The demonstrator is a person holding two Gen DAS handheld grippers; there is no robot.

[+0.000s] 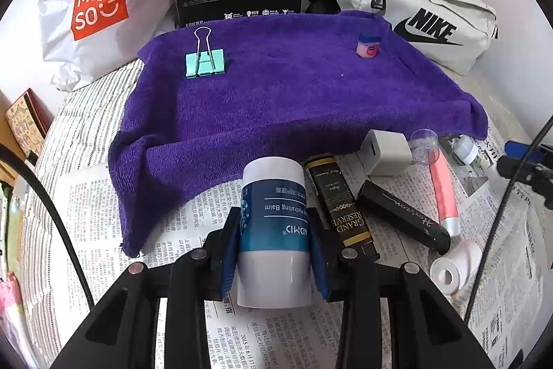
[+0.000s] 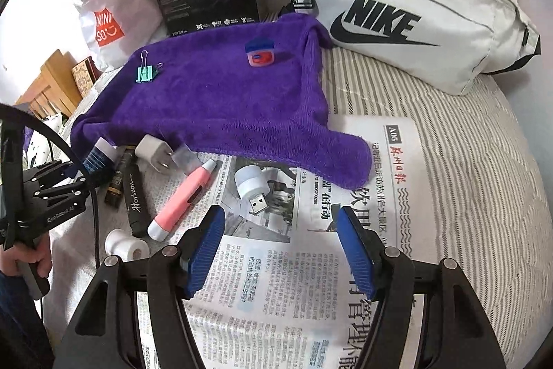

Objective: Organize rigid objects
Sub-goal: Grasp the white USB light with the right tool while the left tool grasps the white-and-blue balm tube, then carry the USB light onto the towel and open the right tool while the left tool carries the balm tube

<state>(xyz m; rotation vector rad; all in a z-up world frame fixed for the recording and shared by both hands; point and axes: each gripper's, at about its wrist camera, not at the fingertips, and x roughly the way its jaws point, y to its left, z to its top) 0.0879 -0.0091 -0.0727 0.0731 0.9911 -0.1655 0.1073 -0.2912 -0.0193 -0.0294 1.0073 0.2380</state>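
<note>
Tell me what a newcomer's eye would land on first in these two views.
First, the purple towel spread mid-scene, carrying a teal binder clip at its left and a small pink jar at its right. Next, the blue-and-white balm tube clamped in the left gripper over the newspaper.

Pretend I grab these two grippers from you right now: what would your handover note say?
Left gripper: shut on the hydrating balm bottle, above the newspaper.
Right gripper: open, holding nothing.
Done: binder clip and small pink jar sit on the purple towel.
Left on the newspaper: white charger, pink pen-shaped device, USB light, two black boxes, white spool.
Likely next: set the bottle on the towel.
</note>
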